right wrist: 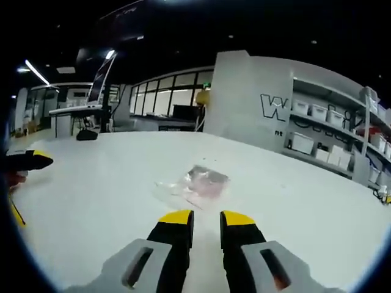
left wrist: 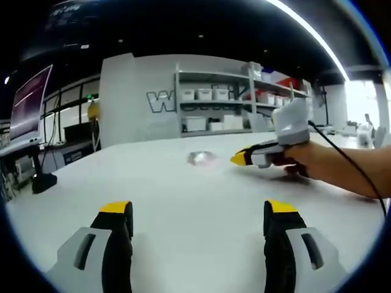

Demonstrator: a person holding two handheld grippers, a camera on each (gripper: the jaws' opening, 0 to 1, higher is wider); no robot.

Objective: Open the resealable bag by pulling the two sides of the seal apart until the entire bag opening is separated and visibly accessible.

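Left tool (left wrist: 198,217) has its jaws spread wide with nothing in them, hovering over bare white table (left wrist: 183,195); right tool (right wrist: 206,221) has its jaws nearly closed, just a thin gap, also holding nothing. The resealable bag (right wrist: 198,182) lies flat on the table just ahead of the right tool, clear plastic with something pinkish inside, and in the left gripper view it's a pale smudge well ahead, near the right tool's yellow tips. So I'd say nothing's started yet, seal looks untouched (can't actually make out which edge the zip is on). To do this well, I'd find the seal edge first, pinch one lip per tool, then pull apart evenly. Nothing stands in the way; shelves with white bins (left wrist: 211,94) and a monitor (left wrist: 27,104) sit well back.
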